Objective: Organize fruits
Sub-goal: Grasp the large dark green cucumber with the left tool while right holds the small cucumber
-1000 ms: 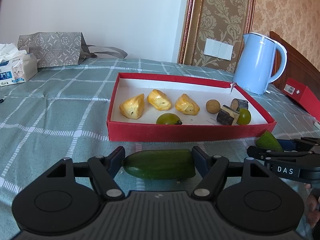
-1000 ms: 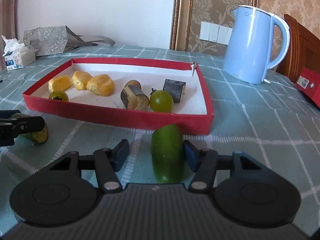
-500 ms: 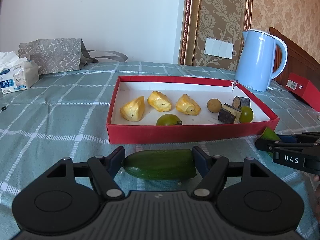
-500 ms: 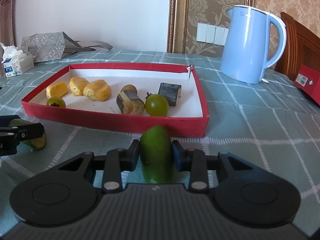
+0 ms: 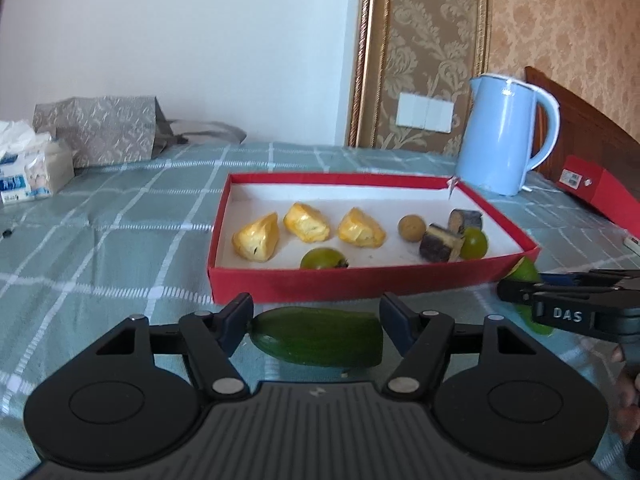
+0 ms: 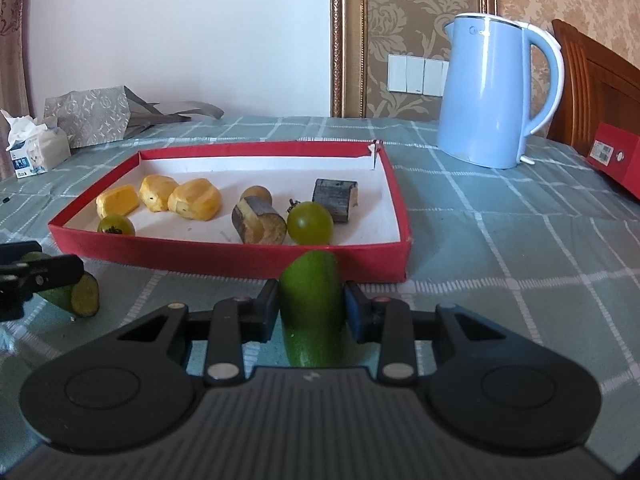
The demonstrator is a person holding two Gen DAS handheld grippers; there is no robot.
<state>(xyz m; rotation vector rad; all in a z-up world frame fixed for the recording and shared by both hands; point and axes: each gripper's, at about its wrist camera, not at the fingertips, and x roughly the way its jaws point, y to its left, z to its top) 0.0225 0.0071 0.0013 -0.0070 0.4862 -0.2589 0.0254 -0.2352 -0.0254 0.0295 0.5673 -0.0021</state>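
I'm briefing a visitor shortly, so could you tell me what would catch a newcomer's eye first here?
Probably the red tray mid-table, holding yellow fruit pieces and green tomatoes. Close up, each gripper's fingers clamp a green cucumber piece: left gripper crosswise, right gripper lengthwise. The blue kettle stands behind the tray's right corner.

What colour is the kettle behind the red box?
Light blue; the kettle shows best in the right wrist view.

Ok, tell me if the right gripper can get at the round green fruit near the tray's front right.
Probably not yet: the right gripper is shut on a cucumber piece, and the red tray wall stands before the green fruit.
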